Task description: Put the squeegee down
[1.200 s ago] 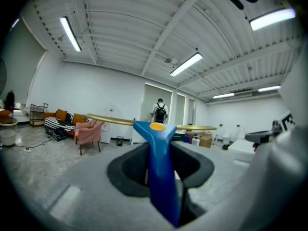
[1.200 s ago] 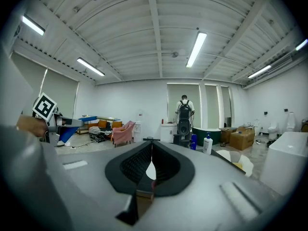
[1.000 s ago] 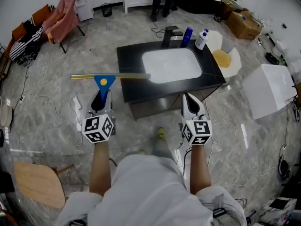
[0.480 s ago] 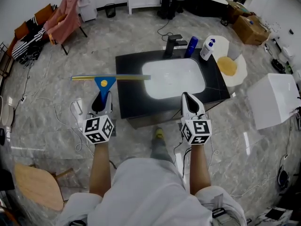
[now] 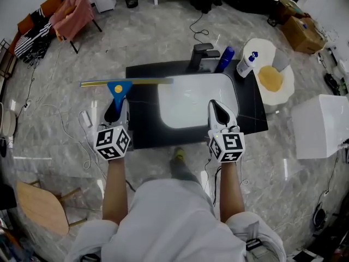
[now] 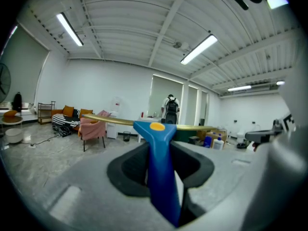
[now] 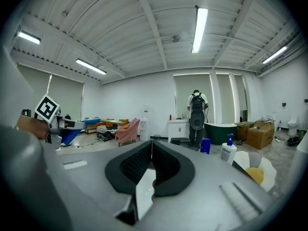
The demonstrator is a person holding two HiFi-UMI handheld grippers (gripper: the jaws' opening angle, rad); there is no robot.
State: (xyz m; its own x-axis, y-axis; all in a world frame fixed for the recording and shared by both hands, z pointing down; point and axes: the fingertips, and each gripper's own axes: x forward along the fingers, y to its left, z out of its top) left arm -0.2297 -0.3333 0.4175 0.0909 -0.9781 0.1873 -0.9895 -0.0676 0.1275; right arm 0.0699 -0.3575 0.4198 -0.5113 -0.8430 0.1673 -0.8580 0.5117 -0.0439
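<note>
Black counter point(image 5: 143, 131), one squeegee point(image 5: 119, 88), perhaps two bottles point(image 5: 226, 59)

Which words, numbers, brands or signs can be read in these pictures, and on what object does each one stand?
No word or number can be read.
On the left marker cube and the right marker cube: black-and-white square patterns, no letters.
On the blue bottle and the white pump bottle: labels too small to read.
On the cardboard box: print, if any, too small.

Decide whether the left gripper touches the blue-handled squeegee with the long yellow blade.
Touching. In the left gripper view, the left gripper has its dark pads pressed against both sides of the blue squeegee handle.
</note>
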